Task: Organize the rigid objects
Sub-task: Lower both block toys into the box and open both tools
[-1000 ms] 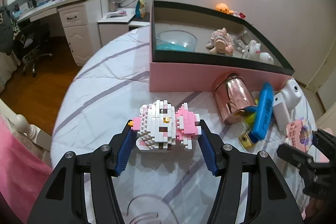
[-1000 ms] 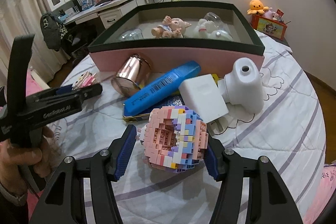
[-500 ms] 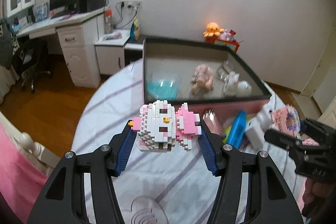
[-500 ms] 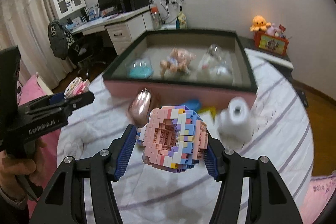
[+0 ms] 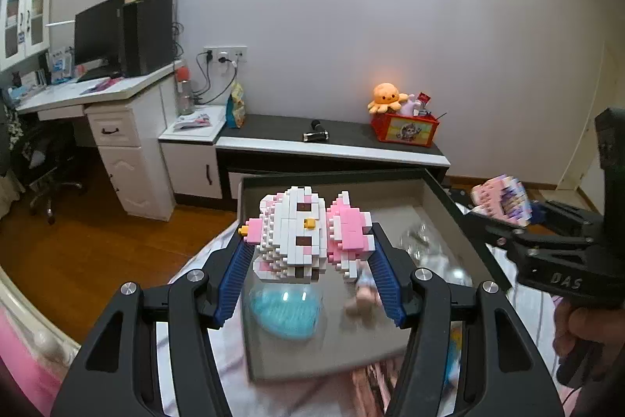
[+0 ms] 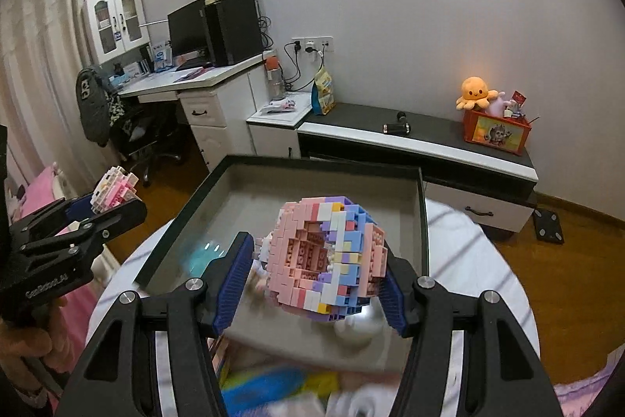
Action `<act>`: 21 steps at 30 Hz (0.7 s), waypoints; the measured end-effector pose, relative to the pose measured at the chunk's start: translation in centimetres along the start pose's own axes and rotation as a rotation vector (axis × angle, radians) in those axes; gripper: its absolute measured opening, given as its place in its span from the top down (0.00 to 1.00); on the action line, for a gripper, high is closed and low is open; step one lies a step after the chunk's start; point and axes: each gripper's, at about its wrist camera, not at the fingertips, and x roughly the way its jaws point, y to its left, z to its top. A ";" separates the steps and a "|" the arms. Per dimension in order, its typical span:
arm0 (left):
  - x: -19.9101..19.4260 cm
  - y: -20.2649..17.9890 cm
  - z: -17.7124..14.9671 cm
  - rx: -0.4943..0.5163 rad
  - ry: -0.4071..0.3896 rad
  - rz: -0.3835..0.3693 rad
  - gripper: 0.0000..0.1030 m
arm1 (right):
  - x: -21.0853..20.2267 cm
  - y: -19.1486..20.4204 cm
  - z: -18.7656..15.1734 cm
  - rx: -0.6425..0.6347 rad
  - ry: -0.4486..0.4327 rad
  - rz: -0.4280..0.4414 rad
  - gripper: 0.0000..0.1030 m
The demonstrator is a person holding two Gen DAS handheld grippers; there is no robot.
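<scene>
My left gripper [image 5: 308, 274] is shut on a white and pink brick-built cat figure [image 5: 300, 237] and holds it above the near left part of the pink box with a dark rim [image 5: 441, 194]. My right gripper [image 6: 318, 282] is shut on a pink, blue and purple brick-built donut [image 6: 328, 266], held above the same box [image 6: 187, 206]. Each gripper shows at the edge of the other's view: the right gripper [image 5: 504, 202] and the left gripper [image 6: 113, 194]. In the box lie a clear blue bowl [image 5: 287, 311], a small doll [image 5: 363, 294] and clear glass items [image 5: 422, 241].
The box stands on a round bed with a white striped sheet [image 6: 480, 260]. Blurred blue and yellow items [image 6: 269, 389] lie in front of the box. Behind are a low dark-topped cabinet [image 5: 332, 143], a red toy box with an orange plush octopus [image 5: 402, 120] and a desk [image 5: 97, 92].
Both grippers have risen from the bed with their brick figures and moved forward over the box. The loose items on the sheet have dropped below the views.
</scene>
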 end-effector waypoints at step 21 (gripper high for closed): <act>10.8 -0.2 1.7 0.008 0.119 0.030 0.21 | 11.2 -3.5 2.2 0.067 0.158 -0.022 0.39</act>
